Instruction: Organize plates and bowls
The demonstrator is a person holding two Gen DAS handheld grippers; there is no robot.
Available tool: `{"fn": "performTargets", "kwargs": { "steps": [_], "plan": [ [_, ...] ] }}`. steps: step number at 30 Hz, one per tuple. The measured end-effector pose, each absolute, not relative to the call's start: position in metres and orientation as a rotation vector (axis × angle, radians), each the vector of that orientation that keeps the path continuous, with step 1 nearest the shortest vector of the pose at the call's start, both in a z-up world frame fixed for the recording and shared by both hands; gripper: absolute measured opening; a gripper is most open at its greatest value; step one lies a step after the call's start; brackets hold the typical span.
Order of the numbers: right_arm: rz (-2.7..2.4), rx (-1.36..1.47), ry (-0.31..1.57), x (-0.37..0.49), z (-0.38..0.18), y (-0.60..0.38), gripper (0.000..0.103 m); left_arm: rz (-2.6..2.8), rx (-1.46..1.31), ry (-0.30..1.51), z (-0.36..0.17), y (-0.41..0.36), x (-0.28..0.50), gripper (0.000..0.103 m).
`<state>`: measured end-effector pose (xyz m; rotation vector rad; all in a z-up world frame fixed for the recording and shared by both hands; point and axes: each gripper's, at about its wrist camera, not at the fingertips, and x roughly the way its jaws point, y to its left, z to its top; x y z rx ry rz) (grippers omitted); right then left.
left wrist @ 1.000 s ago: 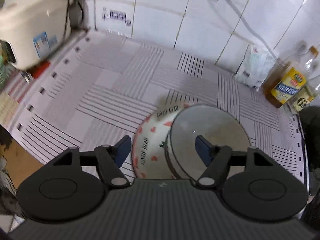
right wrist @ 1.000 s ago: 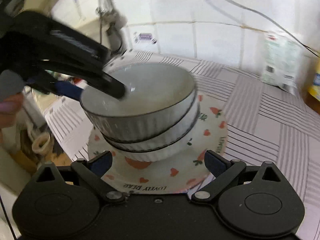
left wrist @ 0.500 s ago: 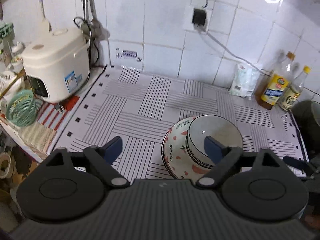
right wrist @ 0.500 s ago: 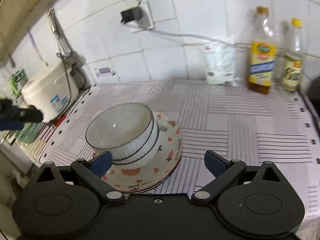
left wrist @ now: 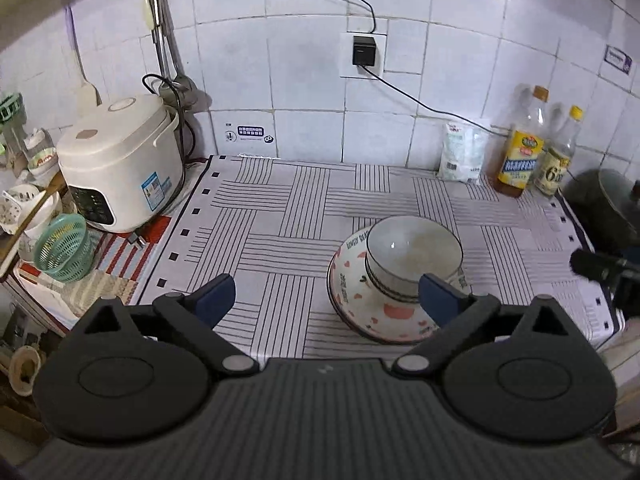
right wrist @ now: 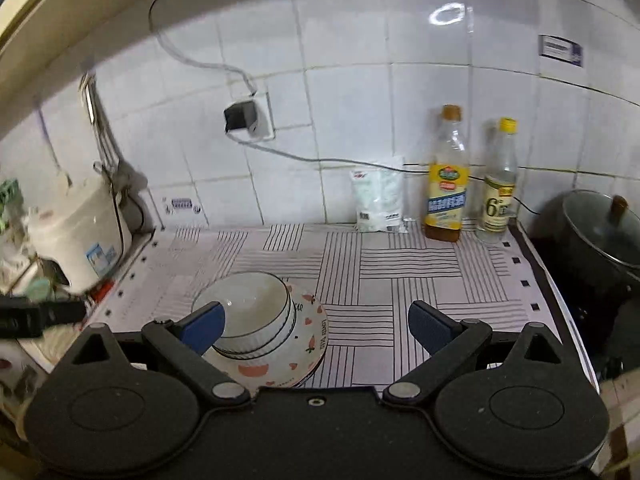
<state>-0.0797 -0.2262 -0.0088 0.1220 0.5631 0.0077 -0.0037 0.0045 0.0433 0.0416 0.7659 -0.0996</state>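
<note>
Looking at both wrist views now, my left gripper (left wrist: 326,300) has backed up and away from the stack since a second ago, when its fingers straddled the top bowl's rim. Its blue-padded fingers (left wrist: 214,294) have just been opening and now stand spread wide with nothing between them. The right gripper (right wrist: 316,322) has pulled back too; a second ago the stack filled its view, now it sits low and left in that frame. Its fingers are released as well, empty.

The task's stuff: two white ribbed ceramic bowls with dark rim lines (left wrist: 412,256) nested one in the other, sitting in the white plates with pink hearts and strawberries (left wrist: 384,320), which look like more than one stacked. The whole pile rests on the surface covered with a white cloth of black-striped squares (left wrist: 280,232).

Glossy white wall tiles behind, with a black plug (left wrist: 364,51) in a socket.

The left view gives me the white plastic rice cooker (left wrist: 120,168) sharp, plus a green mesh basket (left wrist: 64,252); in the right view the cooker is smeared. The right view shows the dark pot with a glass lid (right wrist: 600,232) better. Both show the yellow-labelled oil bottle (right wrist: 446,184), the clear bottle beside it (right wrist: 500,192) and a white packet (right wrist: 378,200) against the wall.
</note>
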Motion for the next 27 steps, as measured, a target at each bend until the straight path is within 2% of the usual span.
{"fn": "performTargets", "kwargs": {
  "steps": [27],
  "plan": [
    [-0.062,0.034,0.577,-0.134,-0.002,-0.203,0.1,-0.138,0.055,0.704,0.047,-0.002,-0.052,0.099]
  ]
}}
